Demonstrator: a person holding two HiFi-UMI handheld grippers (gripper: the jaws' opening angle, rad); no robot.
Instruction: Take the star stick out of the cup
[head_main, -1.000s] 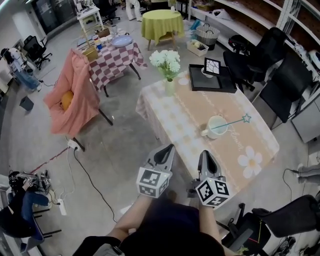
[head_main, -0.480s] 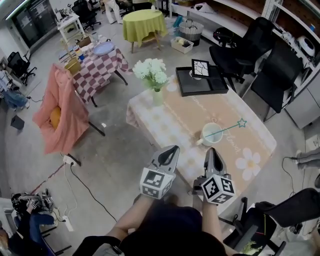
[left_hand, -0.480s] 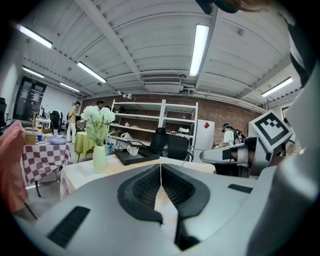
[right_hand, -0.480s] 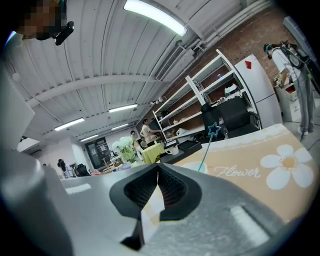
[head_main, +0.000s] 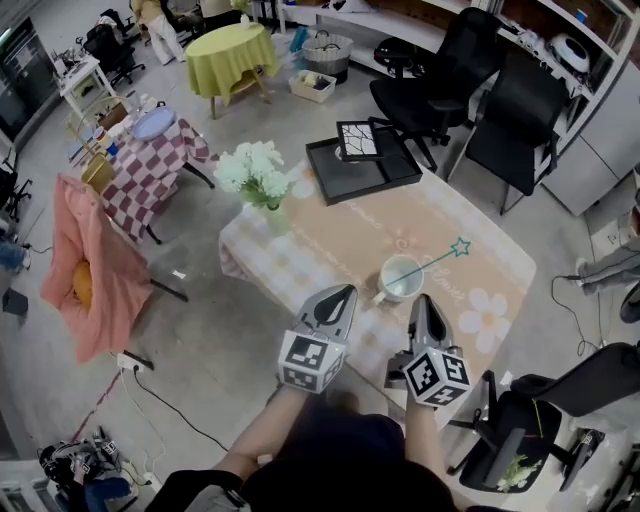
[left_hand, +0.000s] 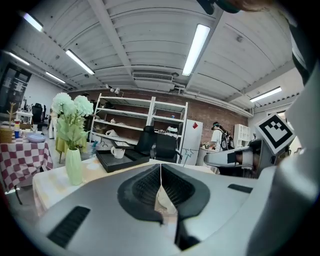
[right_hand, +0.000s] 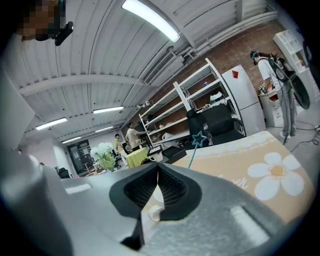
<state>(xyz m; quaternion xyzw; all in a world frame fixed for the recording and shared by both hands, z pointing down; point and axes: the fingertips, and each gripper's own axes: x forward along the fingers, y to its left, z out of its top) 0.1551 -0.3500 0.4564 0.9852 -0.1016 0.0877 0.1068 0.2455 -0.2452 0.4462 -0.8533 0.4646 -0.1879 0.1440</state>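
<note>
The star stick (head_main: 436, 260) leans out of a white cup (head_main: 400, 278) on the cloth-covered table (head_main: 350, 232), its teal star tipped to the far right, past the rim. It looks thin, light and fairly stiff. The bare shaft between rim and star seems the best place to pinch, drawing along the lean so the cup does not tip. The 2 claws sit side by side at the table's near edge, pointing almost level toward the cup. The left gripper (head_main: 338, 294) and the right gripper (head_main: 425, 302) are both fully closed and empty.
</note>
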